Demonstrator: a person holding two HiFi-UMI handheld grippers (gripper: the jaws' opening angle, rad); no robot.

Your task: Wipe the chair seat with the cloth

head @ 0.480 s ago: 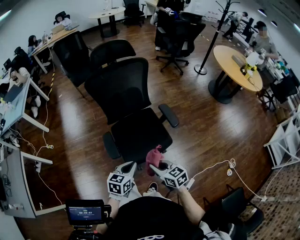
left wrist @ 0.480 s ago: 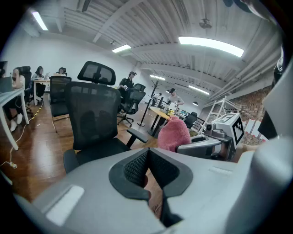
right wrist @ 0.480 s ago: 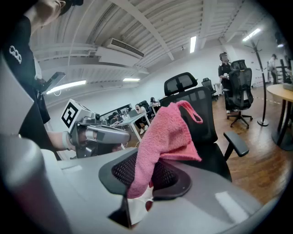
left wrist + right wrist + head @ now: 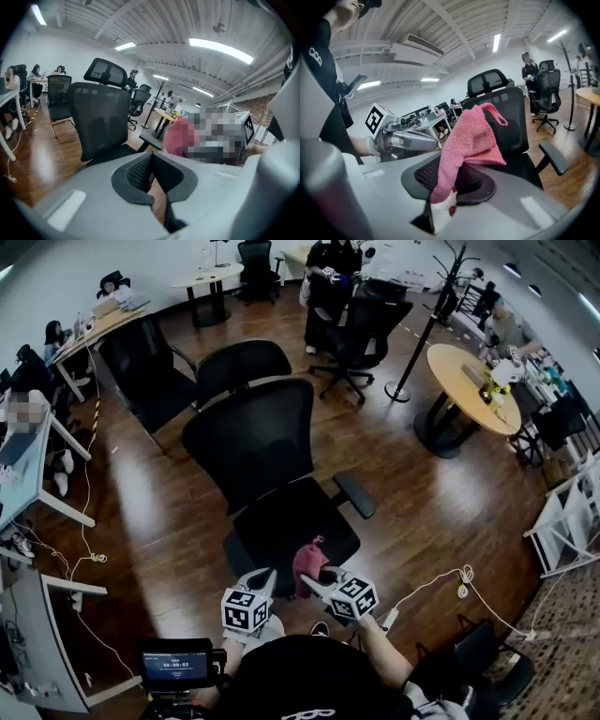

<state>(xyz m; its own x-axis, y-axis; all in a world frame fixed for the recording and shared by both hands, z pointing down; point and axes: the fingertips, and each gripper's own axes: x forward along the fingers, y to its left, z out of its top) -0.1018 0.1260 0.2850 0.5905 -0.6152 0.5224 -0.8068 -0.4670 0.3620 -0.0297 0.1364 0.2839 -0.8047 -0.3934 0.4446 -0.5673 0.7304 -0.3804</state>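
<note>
Right claw (image 4: pixel 449 182) pinches pink cloth (image 4: pixel 471 138) at office chair seat (image 4: pixel 286 521) front edge. Left claw (image 4: pixel 151 169) pressed together, empty. Can't tell if the seat's been wiped.

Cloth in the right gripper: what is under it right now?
In the head view the pink cloth, clamped in the right gripper, sits over the front edge of the black chair seat. The cloth covers the seat patch beneath, so whether it touches cannot be seen.

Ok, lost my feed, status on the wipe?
Right gripper shut on pink cloth. Left gripper shut, empty. Chair seat bare, cloth near its front edge, nothing blocking.
</note>
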